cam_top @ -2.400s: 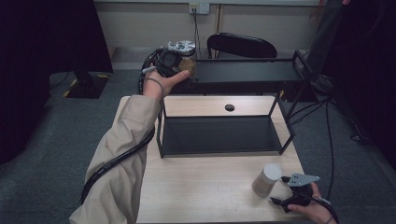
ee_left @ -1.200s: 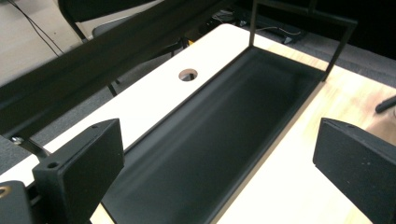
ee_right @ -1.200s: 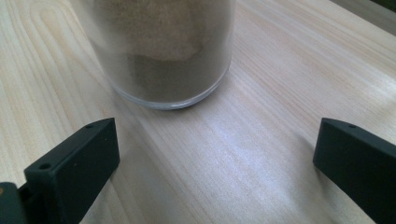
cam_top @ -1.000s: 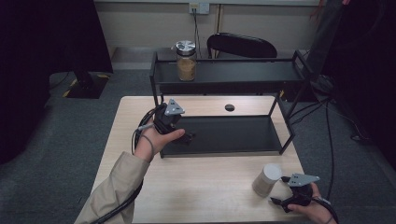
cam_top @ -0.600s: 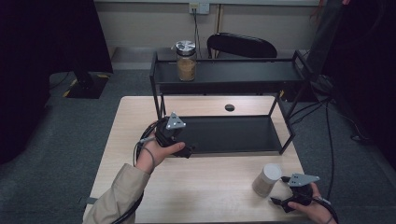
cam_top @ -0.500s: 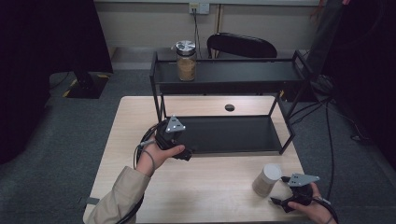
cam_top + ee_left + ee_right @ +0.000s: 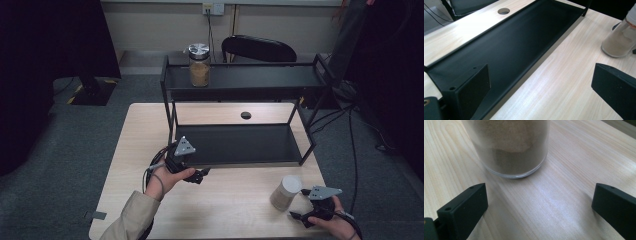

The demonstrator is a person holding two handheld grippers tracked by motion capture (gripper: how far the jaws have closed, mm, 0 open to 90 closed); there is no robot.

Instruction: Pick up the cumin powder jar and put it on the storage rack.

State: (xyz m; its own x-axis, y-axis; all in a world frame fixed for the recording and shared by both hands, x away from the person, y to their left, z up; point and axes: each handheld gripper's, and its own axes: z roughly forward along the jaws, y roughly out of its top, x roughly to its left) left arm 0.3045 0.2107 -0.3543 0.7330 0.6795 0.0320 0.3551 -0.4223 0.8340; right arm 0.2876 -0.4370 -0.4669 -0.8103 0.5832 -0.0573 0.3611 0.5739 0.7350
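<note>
A glass jar of brown powder with a metal lid (image 7: 199,65) stands on the top shelf (image 7: 260,77) of a black two-level rack, at its left end. A second jar (image 7: 285,192) with a pale lid stands on the wooden table at the front right. My left gripper (image 7: 200,175) hovers open and empty over the table just in front of the rack's lower shelf (image 7: 240,145). In its own view the left gripper (image 7: 541,92) looks along that shelf (image 7: 506,47) toward the second jar (image 7: 621,40). My right gripper (image 7: 539,210) is open, with that jar (image 7: 511,147) just beyond its jaws.
The rack covers the middle of the table (image 7: 235,210). A round cable hole (image 7: 245,115) lies behind the lower shelf. A dark chair (image 7: 260,49) stands behind the table. Cables run over the floor at the right.
My left gripper let go of the jar on the top shelf and drew back down to the table in front of the rack. The right gripper has stayed put.
</note>
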